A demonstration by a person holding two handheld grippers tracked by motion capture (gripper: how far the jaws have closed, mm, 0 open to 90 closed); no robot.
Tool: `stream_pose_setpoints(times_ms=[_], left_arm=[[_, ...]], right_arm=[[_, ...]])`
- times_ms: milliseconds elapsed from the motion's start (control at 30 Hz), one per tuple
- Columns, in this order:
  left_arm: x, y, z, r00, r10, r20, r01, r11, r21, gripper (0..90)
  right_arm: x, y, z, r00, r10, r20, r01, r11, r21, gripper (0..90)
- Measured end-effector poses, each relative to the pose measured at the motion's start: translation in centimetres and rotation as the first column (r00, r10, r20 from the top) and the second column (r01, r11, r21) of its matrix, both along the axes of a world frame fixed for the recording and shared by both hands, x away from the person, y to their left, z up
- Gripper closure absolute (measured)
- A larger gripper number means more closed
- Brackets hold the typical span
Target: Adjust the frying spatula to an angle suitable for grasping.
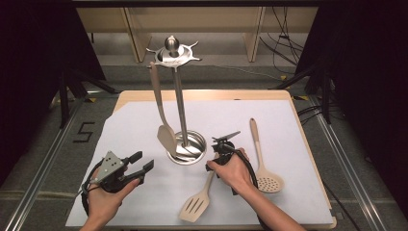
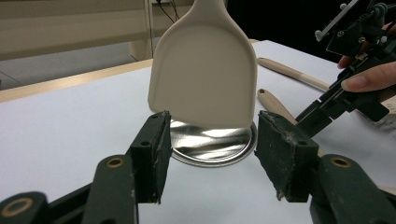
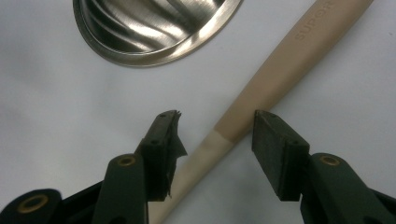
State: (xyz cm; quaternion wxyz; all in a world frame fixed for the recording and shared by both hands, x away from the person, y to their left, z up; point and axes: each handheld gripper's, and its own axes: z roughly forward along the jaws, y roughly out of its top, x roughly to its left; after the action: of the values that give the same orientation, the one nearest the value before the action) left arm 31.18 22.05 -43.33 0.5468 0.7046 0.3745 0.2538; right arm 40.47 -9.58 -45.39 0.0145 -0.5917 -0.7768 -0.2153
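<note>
Right gripper (image 1: pixel 224 139) sits over the slotted turner (image 1: pixel 201 197) handle near the front edge of the tabletop, just right of the rack (image 1: pixel 177 86) base. Jaws spread wide, straddling the handle (image 3: pixel 261 93), pads not touching it. Nothing held yet.

Left gripper (image 1: pixel 142 163) idle toward the front-left, jaws apart and empty, facing the spatula (image 2: pixel 203 65) that hangs on the rack.

Skimmer (image 1: pixel 263 159) lies flat toward the right edge, apart from the rest.

Risks as I see them:
- Handle runs diagonally across the jaw gap, so closing may land off-square; it could roll or twist out.
- Grip point is far up the handle from the head, so the head may droop or swing on lift.
- Rack base is close; a swinging turner could clip it or the hanging spatula.
</note>
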Motion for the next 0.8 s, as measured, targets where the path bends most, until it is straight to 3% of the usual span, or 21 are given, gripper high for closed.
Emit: stream_pose_setpoints(times_ms=[233, 367, 400, 500, 567, 667, 733, 767, 800], left_arm=[[-0.01, 0.05, -0.02, 1.0, 0.004, -0.005, -0.004, 1.0, 0.006, 44.6], [0.07, 0.15, 0.01, 1.0, -0.006, 0.004, 0.006, 0.9998, 0.019, 44.6], [0.09, 0.17, 0.02, 0.9999, -0.01, 0.006, 0.01, 0.9997, 0.023, 44.6], [-0.04, 0.06, -0.02, 1.0, -0.001, -0.004, 0.001, 1.0, 0.008, 44.6], [-0.06, 0.03, -0.04, 1.0, -0.001, -0.008, 0.001, 1.0, 0.004, 44.5], [0.02, 0.01, -0.08, 1.0, -0.006, -0.006, 0.006, 1.0, 0.005, 44.5], [-0.01, -0.02, -0.08, 0.9999, -0.005, -0.009, 0.006, 1.0, 0.007, 44.4], [0.0, -0.01, -0.08, 0.9999, -0.008, -0.008, 0.008, 0.9999, 0.009, 44.4], [0.03, -0.04, -0.1, 1.0, -0.009, -0.004, 0.009, 0.9999, 0.006, 44.4]], right_arm=[[0.22, 0.19, 0.04, 0.9999, 0.013, 0.004, -0.013, 0.999, -0.037, 51.2], [0.2, 0.4, 0.27, 0.9998, -0.007, -0.018, 0.007, 1.0, -0.005, 51.7], [0.18, 0.48, 0.39, 0.9988, -0.015, -0.047, 0.015, 1.0, 0.0, 51.6], [0.33, 0.3, 0.29, 0.9993, -0.003, -0.037, 0.003, 1.0, -0.013, 51.6], [0.48, 0.18, 0.11, 0.9991, -0.016, -0.04, 0.013, 0.998, -0.055, 51.3], [0.43, 0.34, 0.04, 0.9991, -0.017, -0.039, 0.016, 0.999, -0.039, 50.9], [0.5, 0.37, 0.01, 0.9994, -0.011, -0.032, 0.01, 0.999, -0.049, 51.0], [0.79, 0.02, -0.22, 0.9985, 0.055, -0.003, -0.055, 0.998, -0.042, 51.0], [0.61, 0.35, -0.06, 0.9992, -0.003, -0.039, 0.001, 0.998, -0.061, 51.0]])
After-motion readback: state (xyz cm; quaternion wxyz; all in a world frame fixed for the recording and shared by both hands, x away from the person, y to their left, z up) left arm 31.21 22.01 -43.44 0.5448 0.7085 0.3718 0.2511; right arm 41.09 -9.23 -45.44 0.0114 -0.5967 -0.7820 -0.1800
